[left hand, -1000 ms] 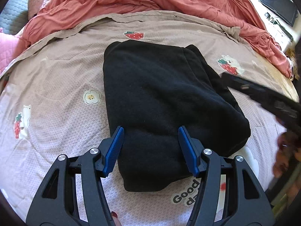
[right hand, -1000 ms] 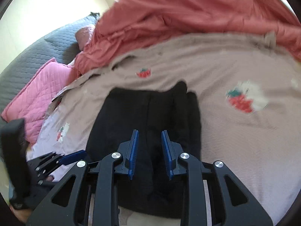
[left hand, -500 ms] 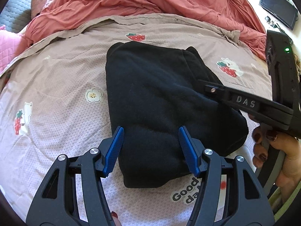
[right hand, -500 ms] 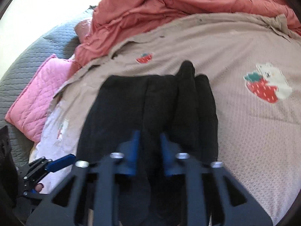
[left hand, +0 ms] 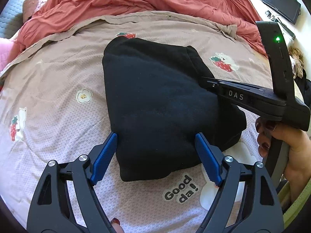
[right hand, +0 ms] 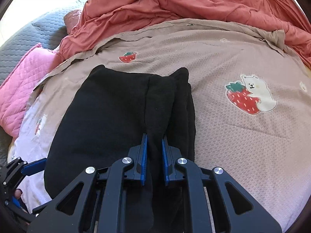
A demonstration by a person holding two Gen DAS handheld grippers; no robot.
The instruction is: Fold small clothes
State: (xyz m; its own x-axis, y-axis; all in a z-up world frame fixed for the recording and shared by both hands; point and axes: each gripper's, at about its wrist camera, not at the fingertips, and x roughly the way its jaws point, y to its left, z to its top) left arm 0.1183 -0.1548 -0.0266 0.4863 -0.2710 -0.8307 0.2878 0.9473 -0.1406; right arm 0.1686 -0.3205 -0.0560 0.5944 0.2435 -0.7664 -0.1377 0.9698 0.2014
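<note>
Right wrist: right gripper (right hand: 154, 155) pinches black garment (right hand: 116, 120) fold | left wrist: left gripper (left hand: 156, 155) wide

1. The black garment (left hand: 155, 101) in the middle of the frame is a matt, fuzzy cloth, like fleece.
2. The bed cover (left hand: 50, 89) under it is a pinkish cloth with a fine woven texture and printed pictures.
3. The red blanket (right hand: 175, 5) at the top is smooth, wrinkled cloth.
4. The pink pillow (right hand: 21, 81) at the left is quilted cloth.
5. The left gripper (left hand: 155, 155) has black, half-glossy plastic arms, ribbed blue pads (left hand: 104, 158) and shiny metal pins.
</note>
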